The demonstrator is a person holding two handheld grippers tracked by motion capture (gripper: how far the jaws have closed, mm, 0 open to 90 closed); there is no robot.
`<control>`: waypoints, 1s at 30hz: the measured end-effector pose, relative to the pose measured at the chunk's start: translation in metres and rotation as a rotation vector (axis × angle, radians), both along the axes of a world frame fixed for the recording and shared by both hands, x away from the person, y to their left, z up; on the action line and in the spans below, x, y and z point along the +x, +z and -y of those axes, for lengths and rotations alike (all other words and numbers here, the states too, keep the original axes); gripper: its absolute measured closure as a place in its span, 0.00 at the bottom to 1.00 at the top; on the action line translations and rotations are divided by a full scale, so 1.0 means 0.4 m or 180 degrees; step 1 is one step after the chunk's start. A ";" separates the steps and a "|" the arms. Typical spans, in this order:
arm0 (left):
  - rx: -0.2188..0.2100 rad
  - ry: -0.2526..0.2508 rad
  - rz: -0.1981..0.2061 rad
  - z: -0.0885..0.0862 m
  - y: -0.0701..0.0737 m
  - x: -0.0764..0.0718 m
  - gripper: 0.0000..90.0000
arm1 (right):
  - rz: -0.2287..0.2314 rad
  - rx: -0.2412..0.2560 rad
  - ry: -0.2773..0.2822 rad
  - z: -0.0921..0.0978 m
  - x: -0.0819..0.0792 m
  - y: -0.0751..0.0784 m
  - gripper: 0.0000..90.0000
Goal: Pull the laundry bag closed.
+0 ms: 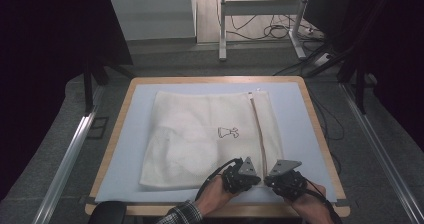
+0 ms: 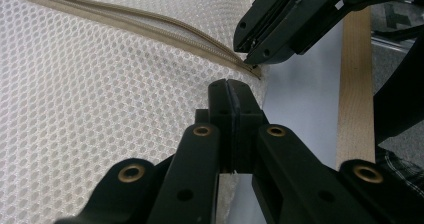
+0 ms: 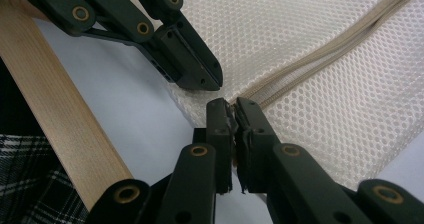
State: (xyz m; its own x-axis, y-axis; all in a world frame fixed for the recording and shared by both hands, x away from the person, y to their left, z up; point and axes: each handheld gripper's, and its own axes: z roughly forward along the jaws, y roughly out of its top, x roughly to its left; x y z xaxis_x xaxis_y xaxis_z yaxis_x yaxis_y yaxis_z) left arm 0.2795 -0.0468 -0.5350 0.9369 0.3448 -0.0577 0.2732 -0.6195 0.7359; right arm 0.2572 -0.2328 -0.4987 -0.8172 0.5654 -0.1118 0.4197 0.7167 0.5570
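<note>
Down at the near edge of the tabletop [image 1: 116, 149], I hold both grippers at the white mesh laundry bag's [image 1: 200, 139] near right corner. My left gripper [image 2: 231, 86] is clamped on the mesh hem; my right gripper [image 3: 232, 106] pinches the near end of the beige zipper [image 1: 259, 129], though I can't make out the pull itself. From there the zipper runs straight away toward the far edge. No writing reads; I see a small black outline drawing [image 1: 228, 132].
</note>
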 end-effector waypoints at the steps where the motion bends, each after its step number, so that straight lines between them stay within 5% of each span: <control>1: 0.0004 0.0000 0.0014 0.001 0.000 -0.001 1.00 | -0.0001 -0.0003 0.0007 0.000 0.001 0.000 0.93; 7: 0.0048 -0.0002 0.0159 0.004 -0.001 -0.013 1.00 | 0.0019 -0.0027 -0.0014 -0.003 0.013 0.001 0.94; 22: -0.0124 -0.0062 0.0005 0.006 -0.001 -0.001 1.00 | -0.0039 -0.0019 0.0002 -0.002 0.022 0.004 0.95; 30: -0.0009 -0.0086 0.0044 0.018 0.000 -0.004 1.00 | -0.0010 -0.0033 0.0011 -0.006 0.015 0.006 0.95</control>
